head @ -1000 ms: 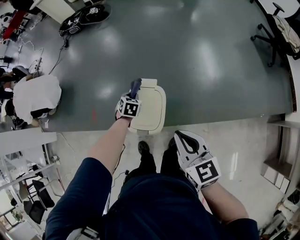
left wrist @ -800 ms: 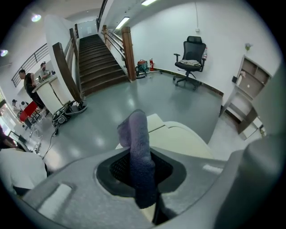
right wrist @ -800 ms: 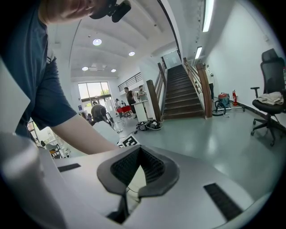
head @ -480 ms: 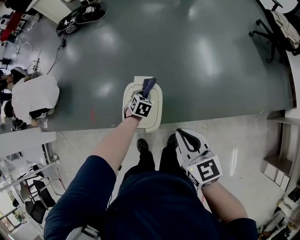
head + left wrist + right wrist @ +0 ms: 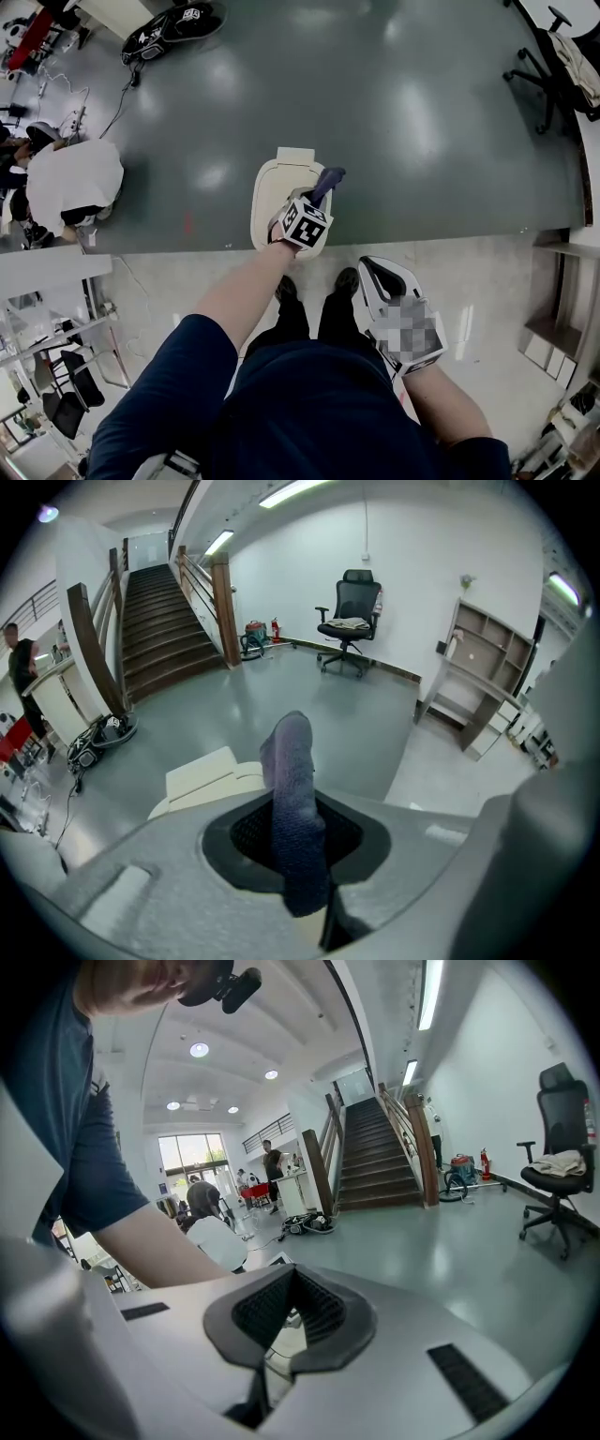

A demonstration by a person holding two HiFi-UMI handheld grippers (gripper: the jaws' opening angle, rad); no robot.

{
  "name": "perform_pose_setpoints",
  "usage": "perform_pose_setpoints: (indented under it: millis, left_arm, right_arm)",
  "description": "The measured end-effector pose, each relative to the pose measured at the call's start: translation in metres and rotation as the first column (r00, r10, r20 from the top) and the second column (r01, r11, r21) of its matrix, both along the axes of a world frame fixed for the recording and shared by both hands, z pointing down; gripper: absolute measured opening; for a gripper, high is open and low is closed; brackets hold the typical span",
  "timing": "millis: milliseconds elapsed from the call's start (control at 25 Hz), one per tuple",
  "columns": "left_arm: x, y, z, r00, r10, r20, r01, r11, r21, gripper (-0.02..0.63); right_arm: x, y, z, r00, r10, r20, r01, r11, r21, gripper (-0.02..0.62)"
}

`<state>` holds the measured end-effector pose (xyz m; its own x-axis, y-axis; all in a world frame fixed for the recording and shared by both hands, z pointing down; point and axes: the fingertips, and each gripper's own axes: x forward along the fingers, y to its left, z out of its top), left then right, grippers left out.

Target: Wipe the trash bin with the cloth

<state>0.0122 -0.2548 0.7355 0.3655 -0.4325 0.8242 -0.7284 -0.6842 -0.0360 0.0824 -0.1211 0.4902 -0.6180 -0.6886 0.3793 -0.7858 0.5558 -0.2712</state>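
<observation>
As the left gripper (image 5: 317,199) pinches the cloth (image 5: 330,176), the bin (image 5: 275,187) sits closed.

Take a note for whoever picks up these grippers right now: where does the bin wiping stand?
Left gripper: shut on the purple cloth, held over the right edge of the cream trash bin lid.
Right gripper: shut, empty, low at the person's right side.
Done: cloth gripped and at the bin; how much is wiped cannot be told.
Left: wipe lid and sides.

Office chair (image 5: 349,621), staircase (image 5: 159,635), shelf unit (image 5: 478,682)
</observation>
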Motion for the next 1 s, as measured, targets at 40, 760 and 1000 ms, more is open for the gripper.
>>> perform_pose_setpoints:
  millis: [40, 760, 1000]
  left_arm:
    - [-0.011, 0.001, -0.001, 1.000, -0.014, 0.004, 0.014, 1.000, 0.005, 0.051]
    - [-0.173, 0.013, 0.018, 0.952, -0.278, 0.125, 0.281, 0.960, -0.008, 0.051]
    - [-0.108, 0.025, 0.012, 0.984, -0.156, 0.091, 0.156, 0.988, 0.003, 0.051]
  right_arm:
    - [-0.004, 0.001, -0.001, 1.000, -0.008, 0.003, 0.008, 1.000, 0.004, 0.005]
    - [-0.039, 0.019, -0.009, 0.998, -0.059, -0.001, 0.059, 0.998, 0.013, 0.005]
    - [-0.028, 0.028, -0.011, 1.000, -0.028, -0.002, 0.029, 0.999, 0.021, 0.005]
